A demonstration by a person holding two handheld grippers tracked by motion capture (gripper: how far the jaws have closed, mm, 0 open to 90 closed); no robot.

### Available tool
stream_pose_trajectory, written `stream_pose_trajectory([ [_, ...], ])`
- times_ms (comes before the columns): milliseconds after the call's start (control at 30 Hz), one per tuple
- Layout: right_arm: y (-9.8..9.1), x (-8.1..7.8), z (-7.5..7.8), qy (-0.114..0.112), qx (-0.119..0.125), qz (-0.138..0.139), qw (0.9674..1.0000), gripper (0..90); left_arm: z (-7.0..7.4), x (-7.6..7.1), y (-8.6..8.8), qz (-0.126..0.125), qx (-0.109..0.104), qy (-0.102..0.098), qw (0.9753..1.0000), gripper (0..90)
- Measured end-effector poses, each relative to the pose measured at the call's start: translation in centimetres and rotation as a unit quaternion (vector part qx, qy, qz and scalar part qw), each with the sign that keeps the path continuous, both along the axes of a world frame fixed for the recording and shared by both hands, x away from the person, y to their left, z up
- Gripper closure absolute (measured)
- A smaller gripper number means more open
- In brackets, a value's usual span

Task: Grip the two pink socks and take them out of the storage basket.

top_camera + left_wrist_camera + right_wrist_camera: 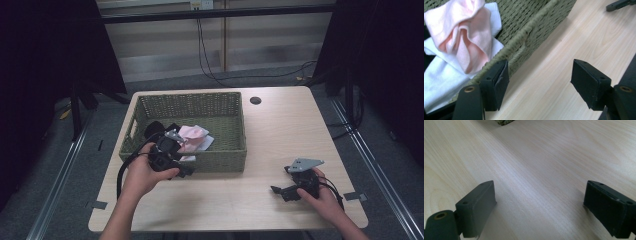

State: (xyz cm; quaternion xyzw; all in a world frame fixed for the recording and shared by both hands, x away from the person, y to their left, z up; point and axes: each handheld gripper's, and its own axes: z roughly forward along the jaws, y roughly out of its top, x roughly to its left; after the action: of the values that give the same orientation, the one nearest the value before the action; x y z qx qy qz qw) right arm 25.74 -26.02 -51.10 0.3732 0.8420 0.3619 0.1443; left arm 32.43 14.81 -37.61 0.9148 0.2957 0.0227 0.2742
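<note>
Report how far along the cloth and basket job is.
Done, it seems: the pink cloth and white cloth lie inside the green woven basket. In hand: nothing. The left gripper hangs open at the basket's near rim, and the right gripper sits open over bare table. Left: no other cloth shows on the table, so little seems to remain.

Left hand-held gripper [186,170] jaws apart, right hand-held gripper [278,190] likewise

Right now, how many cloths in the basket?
2 clearly: a pink cloth lying on a white cloth, both at the basket's front-left by the left gripper. A dark item behind may be another.
</note>
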Motion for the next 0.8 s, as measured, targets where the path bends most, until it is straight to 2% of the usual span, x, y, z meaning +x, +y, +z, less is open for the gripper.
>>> stream_pose_trajectory([
  [133, 0.0, 0.0, 0.0, 0.000, 0.000, 0.000, 1.0000, 9.7, 1.1, 0.3, -0.2, -0.008, -0.005, 0.015, 0.9998, 30.3],
  [300, 0.0, 0.0, 0.0, 0.000, 0.000, 0.000, 1.0000, 9.7, 2.7, 0.6, -0.5, -0.012, -0.007, 0.014, 0.9998, 30.8],
  [333, 0.0, 0.0, 0.0, 0.000, 0.000, 0.000, 1.0000, 9.7, 2.9, 0.7, -0.5, -0.010, -0.013, 0.017, 0.9997, 30.8],
  [467, 0.0, 0.0, 0.0, 0.000, 0.000, 0.000, 1.0000, 9.7, 3.9, 1.6, -0.6, -0.009, -0.011, 0.017, 0.9998, 30.8],
  [667, 0.0, 0.0, 0.0, 0.000, 0.000, 0.000, 1.0000, 9.7, 4.1, 3.2, -0.6, 0.014, -0.016, 0.022, 0.9995, 31.3],
  [800, 0.0, 0.0, 0.0, 0.000, 0.000, 0.000, 1.0000, 9.7, 3.5, 4.4, -0.5, 0.026, -0.007, 0.028, 0.9992, 31.5],
])
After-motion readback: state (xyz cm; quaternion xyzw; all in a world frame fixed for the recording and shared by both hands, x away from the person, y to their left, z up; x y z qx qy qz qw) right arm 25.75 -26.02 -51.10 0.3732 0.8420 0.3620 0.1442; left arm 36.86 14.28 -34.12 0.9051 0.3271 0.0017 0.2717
